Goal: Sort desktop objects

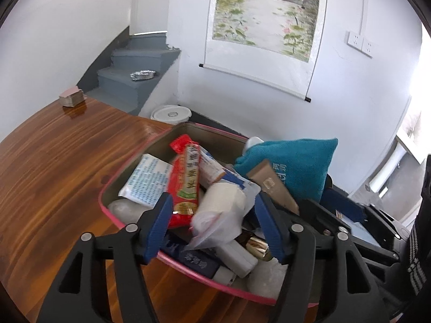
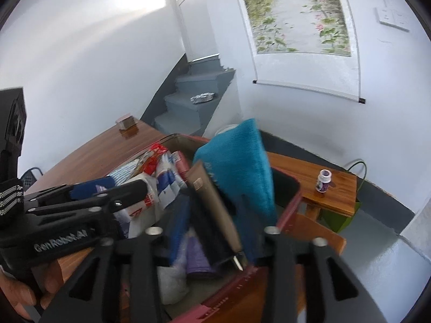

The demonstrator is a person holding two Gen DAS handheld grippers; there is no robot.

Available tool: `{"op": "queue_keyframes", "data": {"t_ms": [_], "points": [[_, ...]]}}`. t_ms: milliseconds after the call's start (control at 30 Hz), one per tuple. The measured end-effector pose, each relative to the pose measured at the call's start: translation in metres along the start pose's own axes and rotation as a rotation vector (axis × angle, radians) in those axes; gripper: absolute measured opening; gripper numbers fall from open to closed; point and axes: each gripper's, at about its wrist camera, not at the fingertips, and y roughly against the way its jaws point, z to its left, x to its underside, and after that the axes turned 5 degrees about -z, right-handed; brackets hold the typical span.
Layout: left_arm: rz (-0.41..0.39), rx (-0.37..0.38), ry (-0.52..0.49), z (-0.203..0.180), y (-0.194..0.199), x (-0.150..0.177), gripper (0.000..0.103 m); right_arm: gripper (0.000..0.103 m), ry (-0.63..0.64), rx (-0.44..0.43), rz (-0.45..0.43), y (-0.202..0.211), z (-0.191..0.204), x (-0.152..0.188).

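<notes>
You're at a glossy wood-grain table [image 1: 59,156] w/ white walls, a hanging scroll painting [image 1: 265,13] and grey steps [image 1: 132,80] behind. The pink-rimmed metal tin [image 1: 126,172], rounded corners, sits on the table, crammed: crinkly red packet [image 1: 184,180], white roll [image 1: 223,196], soft teal cloth pouch [image 1: 299,167], tan tube [image 2: 212,207]. Left gripper [image 1: 212,228] is released, blue ribbed pads apart over the tin, gripping nothing. Right gripper [image 2: 212,242] also spread, blurred, tube betw. its fingers, not pinched. Small bottle [image 2: 323,180] stands on a side table [image 2: 339,199].

From my right camera the tin's [image 2: 292,202] contents blur badly; the teal pouch [image 2: 242,161] hides its far corner, and my right claw's [image 2: 212,231] fingertips smear.
</notes>
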Motion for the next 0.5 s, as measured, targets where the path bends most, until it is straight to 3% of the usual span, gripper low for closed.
{"op": "queue_keyframes", "data": {"t_ms": [200, 333, 500], "points": [[-0.043, -0.109, -0.052, 0.001, 0.018, 0.004, 0.068, 0.082, -0.029, -0.002, -0.016, 0.017, -0.002, 0.007], [-0.066, -0.146, -0.076, -0.001, 0.032, 0.008, 0.079, 0.084, -0.028, -0.019, 0.003, 0.025, 0.006, 0.014], [-0.110, -0.160, -0.075, -0.002, 0.054, 0.011, 0.083, 0.095, 0.008, -0.014, 0.007, 0.040, 0.018, 0.017]]}}
